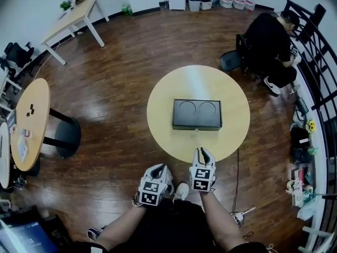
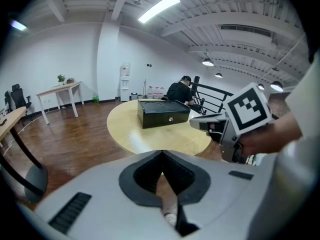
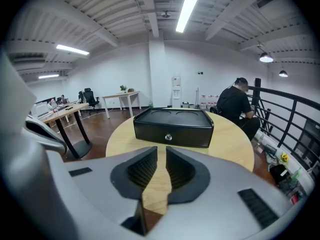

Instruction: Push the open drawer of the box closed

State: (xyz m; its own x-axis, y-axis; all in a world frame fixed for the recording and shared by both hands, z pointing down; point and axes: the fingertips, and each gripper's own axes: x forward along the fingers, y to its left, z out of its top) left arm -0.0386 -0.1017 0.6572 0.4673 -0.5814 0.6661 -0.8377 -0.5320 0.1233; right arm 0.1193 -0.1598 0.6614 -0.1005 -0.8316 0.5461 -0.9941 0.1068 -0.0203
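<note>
We see one black rectangular box sitting flat near the middle of the round bench. Its lid has two shallow circular recesses side by side. The long front face points at us, with a small round silver knob at its centre. The drawer front looks flush with the body.

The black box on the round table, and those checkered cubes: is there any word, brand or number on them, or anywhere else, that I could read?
None can be read.
Black box: plain, no label; its knob shows nothing legible.
Cube on the left gripper and cube on the right gripper: black-and-white squares only, no letters.
Papers on the side table: too small to read.
</note>
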